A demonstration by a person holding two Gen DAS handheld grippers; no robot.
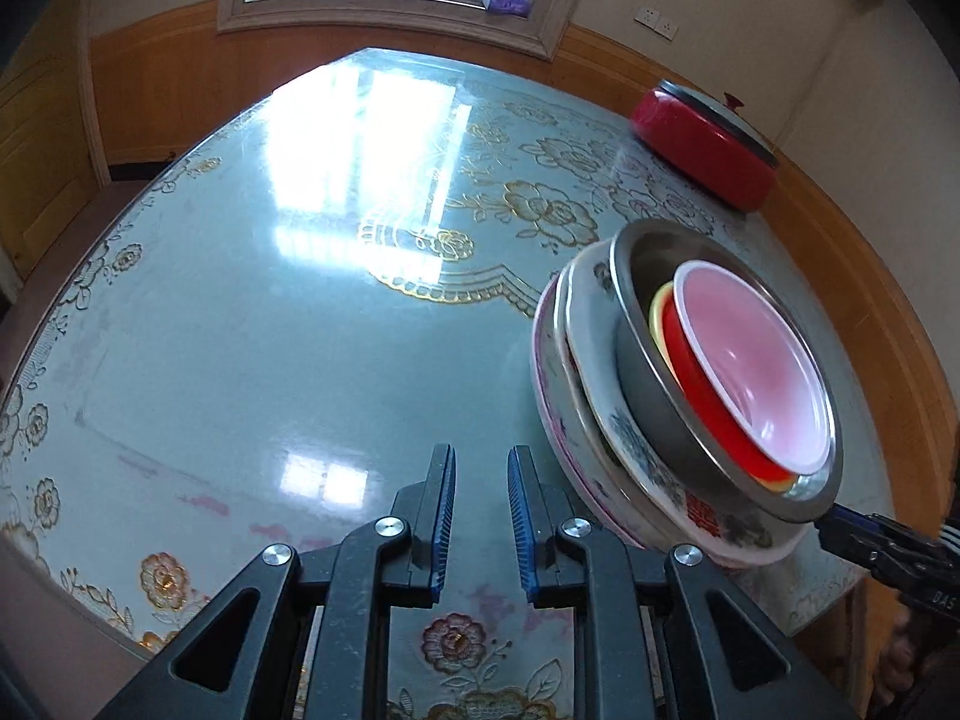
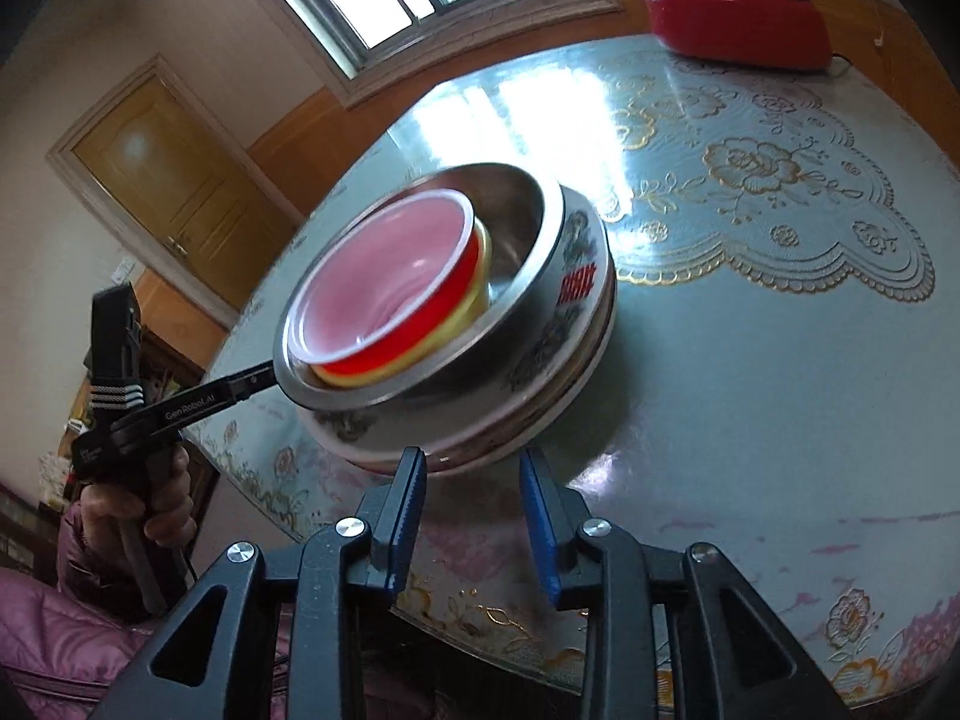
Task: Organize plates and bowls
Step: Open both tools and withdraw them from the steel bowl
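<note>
One stack stands on the table: white flowered plates (image 1: 591, 360) (image 2: 570, 324) at the bottom, a steel bowl (image 1: 654, 414) (image 2: 522, 222) on them, and nested red (image 1: 714, 414) (image 2: 420, 318) and pink plastic bowls (image 1: 756, 360) (image 2: 378, 276) inside. My left gripper (image 1: 481, 510) is open and empty, left of the stack. My right gripper (image 2: 474, 510) is open and empty, just in front of the stack's near rim. In the right wrist view the left gripper's tips (image 2: 252, 381) reach the steel bowl's rim.
The table (image 1: 270, 330) (image 2: 750, 390) has a glossy pale blue cloth with gold flowers. A red lidded electric pot (image 1: 702, 144) (image 2: 738, 24) stands at its far edge by the wall. A window and a wooden door are behind.
</note>
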